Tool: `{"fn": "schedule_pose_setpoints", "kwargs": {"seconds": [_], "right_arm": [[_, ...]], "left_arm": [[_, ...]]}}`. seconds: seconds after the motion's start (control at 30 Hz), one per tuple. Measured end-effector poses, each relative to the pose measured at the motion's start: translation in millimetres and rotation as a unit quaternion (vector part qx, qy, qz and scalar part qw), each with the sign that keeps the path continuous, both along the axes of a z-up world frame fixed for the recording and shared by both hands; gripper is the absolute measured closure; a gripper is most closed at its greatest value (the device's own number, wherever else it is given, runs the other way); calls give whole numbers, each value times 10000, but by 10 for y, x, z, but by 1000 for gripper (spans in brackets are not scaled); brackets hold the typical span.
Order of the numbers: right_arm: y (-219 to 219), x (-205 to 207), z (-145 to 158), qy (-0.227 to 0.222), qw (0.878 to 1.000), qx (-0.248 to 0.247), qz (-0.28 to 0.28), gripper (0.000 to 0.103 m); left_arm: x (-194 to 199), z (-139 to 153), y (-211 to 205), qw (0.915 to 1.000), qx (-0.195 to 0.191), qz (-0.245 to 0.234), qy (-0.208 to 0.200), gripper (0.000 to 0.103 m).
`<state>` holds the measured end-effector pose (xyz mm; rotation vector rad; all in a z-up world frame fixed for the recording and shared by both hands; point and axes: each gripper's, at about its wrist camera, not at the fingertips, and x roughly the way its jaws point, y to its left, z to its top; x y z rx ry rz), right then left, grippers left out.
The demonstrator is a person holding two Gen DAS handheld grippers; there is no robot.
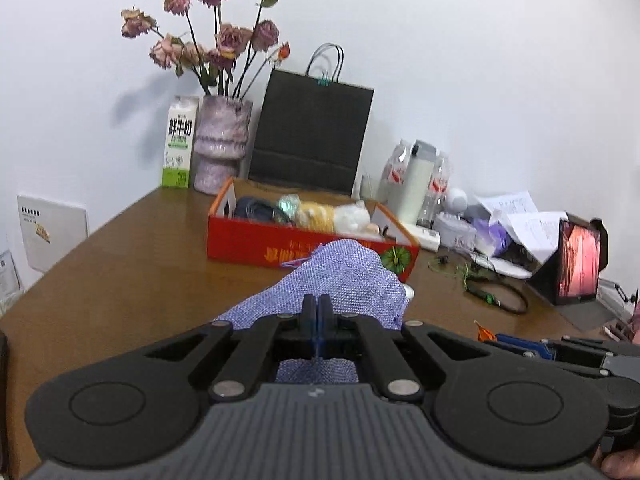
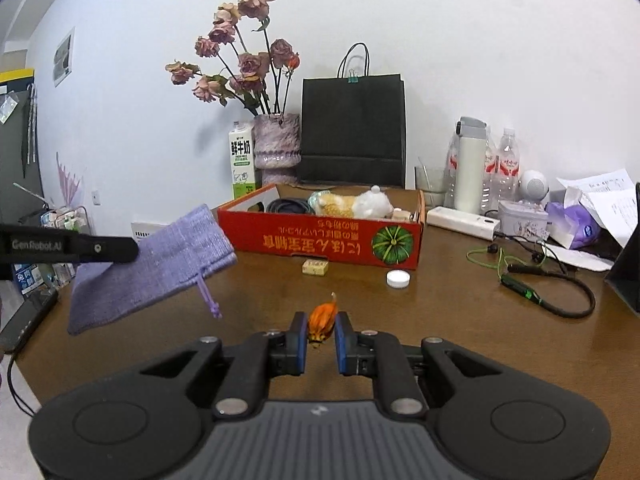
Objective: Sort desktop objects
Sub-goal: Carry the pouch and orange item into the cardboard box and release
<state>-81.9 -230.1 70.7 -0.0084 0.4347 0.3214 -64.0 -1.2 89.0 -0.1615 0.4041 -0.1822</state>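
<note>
My left gripper (image 1: 319,312) is shut on a purple woven drawstring pouch (image 1: 340,280) and holds it above the brown desk (image 1: 132,256); the pouch (image 2: 152,268) and the left gripper's finger (image 2: 100,249) also show at the left of the right wrist view. My right gripper (image 2: 321,330) is shut on a small orange dried flower (image 2: 321,322) just above the desk (image 2: 440,320). A red cardboard box (image 2: 320,240) lies ahead, holding a black cable coil, a yellow and white plush toy and other items; it also shows in the left wrist view (image 1: 280,244).
A small yellow block (image 2: 315,267) and a white round cap (image 2: 398,279) lie in front of the box. Green earphones and a black cable (image 2: 532,284) lie right. Milk carton (image 2: 242,160), vase of dried roses (image 2: 277,148), black paper bag (image 2: 352,128), bottles (image 2: 492,168), power strip (image 2: 464,222) line the back.
</note>
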Motion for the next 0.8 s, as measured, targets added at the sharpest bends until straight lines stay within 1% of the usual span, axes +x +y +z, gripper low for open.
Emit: {"fn": "schedule_pose_setpoints", "kwargs": {"seconds": [0.1, 0.2, 0.3, 0.4, 0.5, 0.53, 0.6, 0.63, 0.73, 0.8], "right_arm": [[-6, 208, 147, -119, 9999, -19, 26, 90], [-24, 524, 315, -244, 9997, -46, 12, 90], [-93, 1002, 481, -228, 9997, 54, 5, 90], [-145, 1586, 594, -45, 10000, 27, -56, 90], [-159, 2265, 602, 360, 9992, -157, -101, 90], [-152, 2466, 572, 512, 9983, -244, -121, 90], [-134, 2906, 465, 939, 9946, -437, -104, 90], [-140, 3074, 413, 1058, 9932, -481, -102, 90], [-121, 3563, 256, 1686, 9841, -551, -92, 90], [-98, 3796, 173, 1985, 9779, -629, -155, 89]], "left_arm": [[228, 164, 31, 9999, -28, 12, -170, 102], [597, 371, 36, 9991, 106, 102, -410, 102], [1079, 576, 49, 9990, 0, 142, -429, 102], [1629, 717, 43, 9990, -74, 273, -346, 102], [2212, 732, 0, 9992, -42, 369, -169, 101], [2429, 706, -36, 9996, 21, 288, -49, 101], [2864, 598, -105, 9988, 62, 379, 306, 101], [3035, 553, -135, 9981, 59, 399, 463, 101], [3501, 367, -183, 9947, -100, 654, 791, 101], [3711, 226, -231, 9921, -116, 767, 986, 101]]}}
